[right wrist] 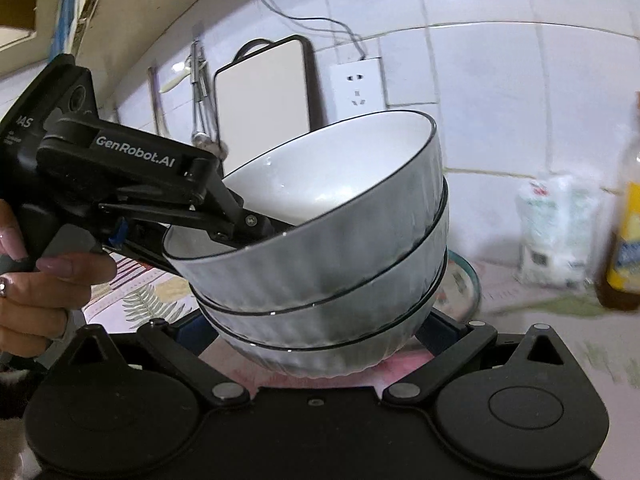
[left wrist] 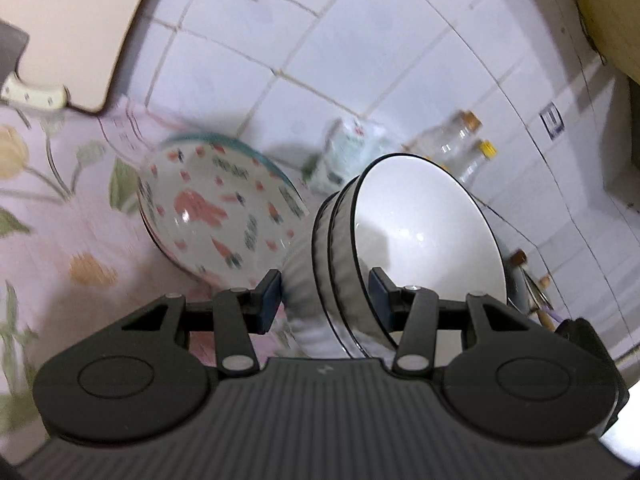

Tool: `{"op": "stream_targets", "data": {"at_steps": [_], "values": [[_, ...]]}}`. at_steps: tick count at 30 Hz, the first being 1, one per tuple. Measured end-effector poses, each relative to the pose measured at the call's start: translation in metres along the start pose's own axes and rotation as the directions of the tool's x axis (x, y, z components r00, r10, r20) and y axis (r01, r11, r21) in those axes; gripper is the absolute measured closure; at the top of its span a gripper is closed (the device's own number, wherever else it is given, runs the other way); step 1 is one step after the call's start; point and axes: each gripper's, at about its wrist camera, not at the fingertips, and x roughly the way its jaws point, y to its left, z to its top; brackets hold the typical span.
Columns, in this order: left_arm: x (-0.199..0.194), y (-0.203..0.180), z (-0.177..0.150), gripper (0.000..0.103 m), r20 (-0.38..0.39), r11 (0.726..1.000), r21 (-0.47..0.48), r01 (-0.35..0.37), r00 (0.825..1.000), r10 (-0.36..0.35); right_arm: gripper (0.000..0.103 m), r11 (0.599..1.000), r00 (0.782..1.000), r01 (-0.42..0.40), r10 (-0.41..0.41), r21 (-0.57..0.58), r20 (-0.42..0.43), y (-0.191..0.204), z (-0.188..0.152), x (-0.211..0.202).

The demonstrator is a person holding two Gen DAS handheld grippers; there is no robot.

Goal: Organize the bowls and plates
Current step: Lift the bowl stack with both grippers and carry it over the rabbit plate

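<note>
Glazed grey ribbed ceramic bowls (left wrist: 400, 240), stacked; left wrist view: left gripper (left wrist: 326, 300) clamped across their near rim, right of patterned plate (left wrist: 218, 210).
Right wrist view: stack lifted, tilted; right gripper (right wrist: 316, 330) cradling its base, clamping unclear. Heavy, slippery, fragile; grip rims.

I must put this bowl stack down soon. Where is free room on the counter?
Free: floral cloth left of the patterned bowl, below the cutting board. Crowded: the right back, with bag and glass bottles by the wall.
</note>
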Motion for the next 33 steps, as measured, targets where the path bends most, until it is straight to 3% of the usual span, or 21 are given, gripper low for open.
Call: {"op": "stream_targets", "data": {"at_steps": [6,12,21,33], "values": [[0.02,0.024,0.03,0.057,0.025,0.999,-0.029,-0.017,1.0,0.018,0.0,0.998,0.998,-0.057,0.057,-0.036,-0.009,-0.022,0.017,0.041],[0.051,0.046,0.042,0.057,0.037,0.996,-0.071,-0.044,0.998,0.047,0.0,0.997,0.994,-0.079,0.077,-0.024,-0.074,-0.04,0.024,0.081],[0.086,0.073,0.053,0.057,-0.005,0.989,-0.129,-0.069,0.998,0.069,0.0,0.998,0.987,-0.056,0.061,0.037,-0.15,-0.055,0.02,0.119],[0.112,0.082,0.059,0.057,-0.038,0.986,-0.129,-0.105,0.994,0.101,0.0,0.996,0.974,-0.029,0.047,0.081,-0.222,-0.066,0.022,0.147]]}}
